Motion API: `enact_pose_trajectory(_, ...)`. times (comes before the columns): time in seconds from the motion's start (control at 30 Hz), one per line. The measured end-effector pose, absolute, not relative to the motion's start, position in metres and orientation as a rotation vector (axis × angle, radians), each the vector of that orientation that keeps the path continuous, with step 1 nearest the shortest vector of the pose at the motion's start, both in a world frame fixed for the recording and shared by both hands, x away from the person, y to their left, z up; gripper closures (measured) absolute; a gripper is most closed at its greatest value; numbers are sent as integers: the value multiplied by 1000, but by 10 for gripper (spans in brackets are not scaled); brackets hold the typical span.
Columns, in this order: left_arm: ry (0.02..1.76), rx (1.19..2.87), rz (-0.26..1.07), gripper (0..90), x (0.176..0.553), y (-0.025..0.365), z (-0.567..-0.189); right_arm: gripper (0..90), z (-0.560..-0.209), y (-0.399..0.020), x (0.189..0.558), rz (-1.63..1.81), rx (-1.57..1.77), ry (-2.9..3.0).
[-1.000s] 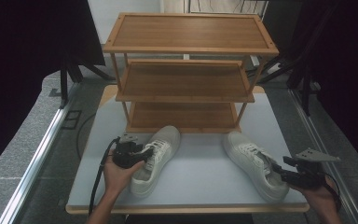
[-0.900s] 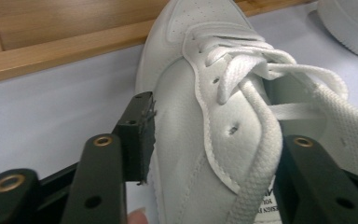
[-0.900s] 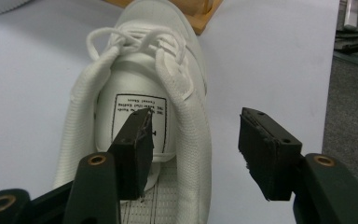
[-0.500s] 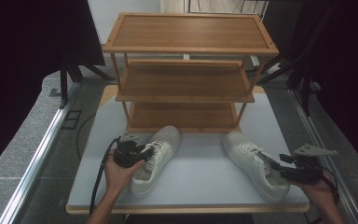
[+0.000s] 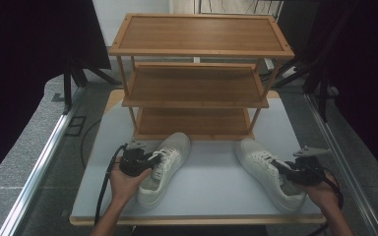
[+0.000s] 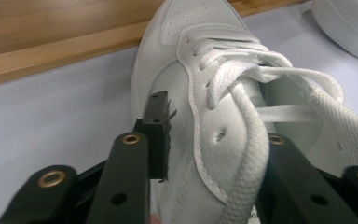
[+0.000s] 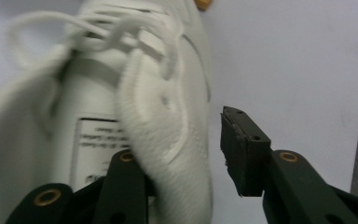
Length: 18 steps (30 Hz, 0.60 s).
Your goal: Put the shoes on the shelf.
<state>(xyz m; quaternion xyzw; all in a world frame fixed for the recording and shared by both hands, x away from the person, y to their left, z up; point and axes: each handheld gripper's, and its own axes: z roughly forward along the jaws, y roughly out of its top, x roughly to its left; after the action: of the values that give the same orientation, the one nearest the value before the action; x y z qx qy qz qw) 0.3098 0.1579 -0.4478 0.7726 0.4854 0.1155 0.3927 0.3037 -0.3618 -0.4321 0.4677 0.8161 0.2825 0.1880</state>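
- Table (image 5: 211, 189): pale grey top, with a three-tier wooden shoe rack (image 5: 197, 78) standing at its far side. All three shelves were bare.
- Left shoe (image 5: 163, 167): white lace-up sneaker, lying on the table just near of the rack's bottom shelf, left of centre, toe pointing far and slightly right.
- Right shoe (image 5: 269, 173): matching white sneaker, on the right part of the table, toe pointing far and slightly left, heel toward the near right corner. The two shoes lay well apart.
- Left gripper (image 5: 145, 162): held in the person's left hand (image 5: 123, 184) at the left flank of the left shoe (image 6: 200, 121), by the collar. In the left gripper view one jaw sat outside the shoe's side wall and the other inside the opening, under the laces (image 6: 242, 79). The jaws had just been closing with the side wall between them. Outer pad looked just clear of the leather, so not yet clamped.
- Right gripper (image 5: 286, 171): held in the person's right hand (image 5: 325, 194) at the heel end of the right shoe (image 7: 135, 107). In the right gripper view one jaw lay inside the shoe by the insole label (image 7: 95, 149), the other outside with a clear gap to the side wall. The jaws had just been closing, with the wall between them and not yet pinched. That view was blurred.
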Motion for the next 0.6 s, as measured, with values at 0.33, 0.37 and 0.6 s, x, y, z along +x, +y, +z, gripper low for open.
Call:
enact_pose_trajectory(0.33, 1233, 2010, 402, 808, 307, 151, -446, 798, -436, -357, 308, 716, 1294, 2336)
enact_pose_trajectory(0.37, 1233, 2010, 403, 812, 307, 151, -446, 809, -436, -357, 308, 712, 1295, 2336)
enact_pose_trajectory(0.6, 1228, 1998, 404, 825, 306, 152, -446, 844, -436, -359, 308, 753, 1320, 2322)
